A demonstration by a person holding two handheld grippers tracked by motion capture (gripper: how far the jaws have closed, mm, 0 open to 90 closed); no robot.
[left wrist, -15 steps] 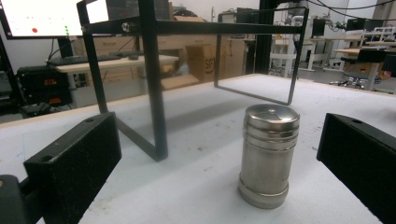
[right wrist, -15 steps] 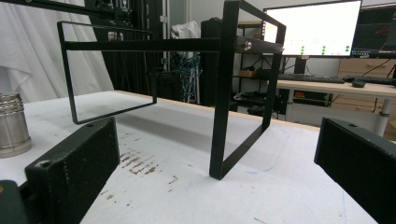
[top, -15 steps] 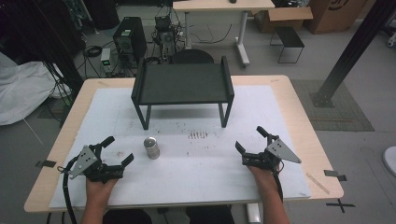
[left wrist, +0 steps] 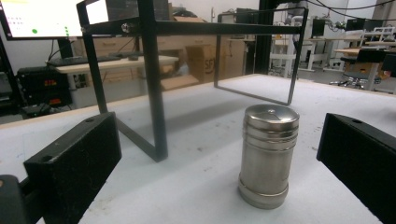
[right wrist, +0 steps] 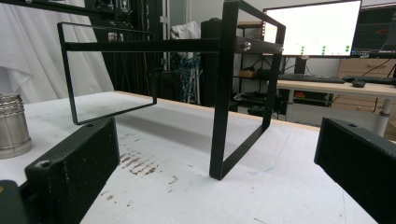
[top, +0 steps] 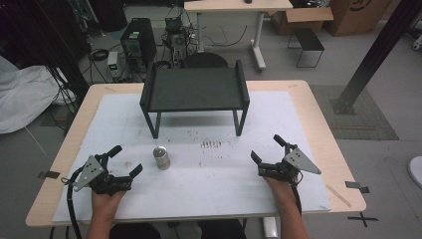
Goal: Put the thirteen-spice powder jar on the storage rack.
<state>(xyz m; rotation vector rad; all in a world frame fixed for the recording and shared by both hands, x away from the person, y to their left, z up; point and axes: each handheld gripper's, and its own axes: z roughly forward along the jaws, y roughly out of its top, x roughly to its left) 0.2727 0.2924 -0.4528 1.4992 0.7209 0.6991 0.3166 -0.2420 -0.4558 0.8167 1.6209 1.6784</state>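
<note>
A metal can stands upright on the white mat, just ahead of the left gripper and apart from it; in the left gripper view it stands between the spread jaws, touching neither. The right gripper is also released, empty, well apart from the can. Behind the can stands a black rack. The room beyond holds desks, monitors and cables. The can's label side is hard to make out.

Dim room, light falling from overhead; the black metal stand casts a soft shadow on the white worktop. Bright computer monitor glares; background slightly blurred.
</note>
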